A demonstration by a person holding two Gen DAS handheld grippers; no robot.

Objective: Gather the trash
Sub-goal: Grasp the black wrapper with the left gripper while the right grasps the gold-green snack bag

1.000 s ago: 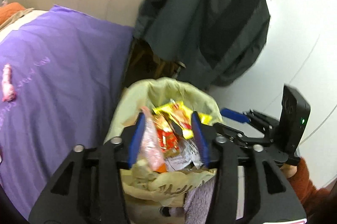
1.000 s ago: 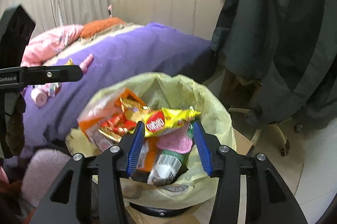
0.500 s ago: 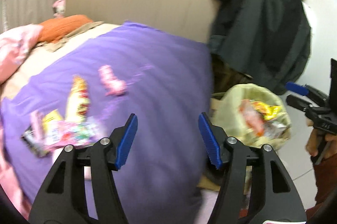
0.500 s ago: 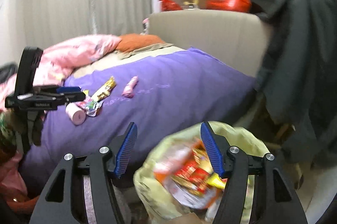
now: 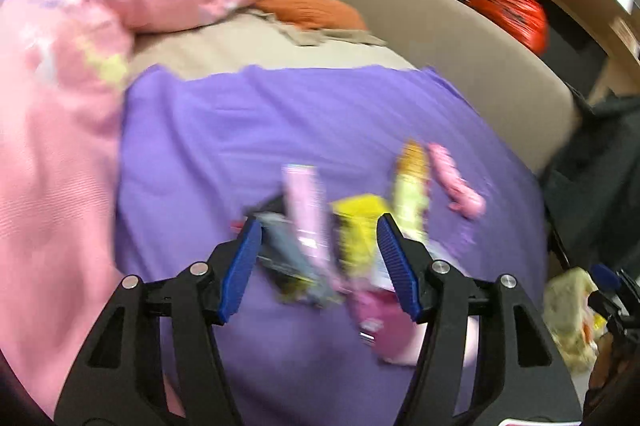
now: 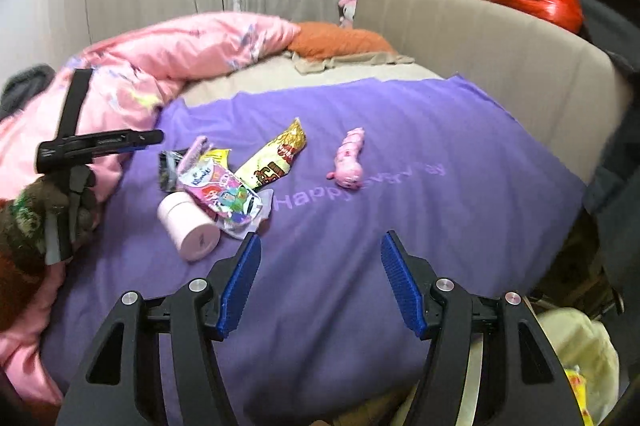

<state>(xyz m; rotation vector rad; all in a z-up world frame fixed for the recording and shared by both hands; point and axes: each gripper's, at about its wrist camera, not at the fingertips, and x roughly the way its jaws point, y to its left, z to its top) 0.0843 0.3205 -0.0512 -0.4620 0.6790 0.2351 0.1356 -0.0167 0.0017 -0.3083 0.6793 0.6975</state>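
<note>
Fingers (image 6: 240, 284) over purple blanket (image 6: 400, 130) (pink duvet (image 6: 168, 50) beside)

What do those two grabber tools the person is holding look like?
Both are alike. The right gripper has black, angular plastic arms with triangular cut-outs and silver screw heads, ending in jaws lined with ribbed blue pads. The left gripper matches; from the side it shows small white lettering and a black upright block. The left hand wears a brown fuzzy sleeve.

Both wrist views angle down onto the purple blanket (image 6: 400, 154)
</note>
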